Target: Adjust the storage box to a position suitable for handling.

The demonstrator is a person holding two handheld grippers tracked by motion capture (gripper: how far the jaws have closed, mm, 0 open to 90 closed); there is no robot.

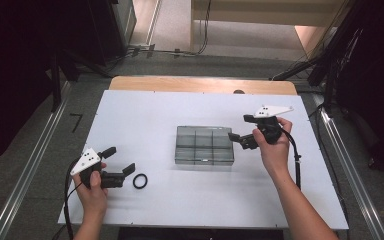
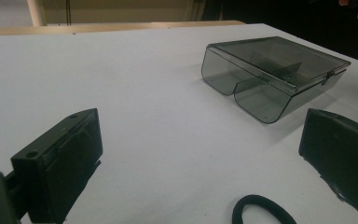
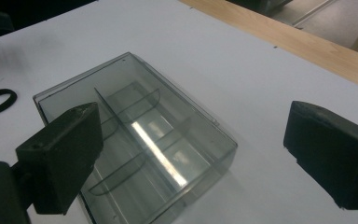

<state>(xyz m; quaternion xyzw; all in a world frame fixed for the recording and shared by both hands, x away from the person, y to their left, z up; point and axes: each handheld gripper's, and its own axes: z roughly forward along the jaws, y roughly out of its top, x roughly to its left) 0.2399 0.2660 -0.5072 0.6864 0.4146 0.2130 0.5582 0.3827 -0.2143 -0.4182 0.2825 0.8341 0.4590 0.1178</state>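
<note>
Black and rubbery, the hair ring (image 1: pixel 140 181) lies flat on the white tabletop (image 1: pixel 145 120), just past my left tongs (image 1: pixel 122 161), whose jaws are spread apart. I hold my right tongs (image 1: pixel 239 140) spread too, at the right end of the closed smoky plastic box (image 1: pixel 204 145).

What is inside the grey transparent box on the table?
The box has its lid shut. Through the clear plastic only its dividers and bare compartments show; no item lies inside them. The black ring lies outside, on the table.
</note>
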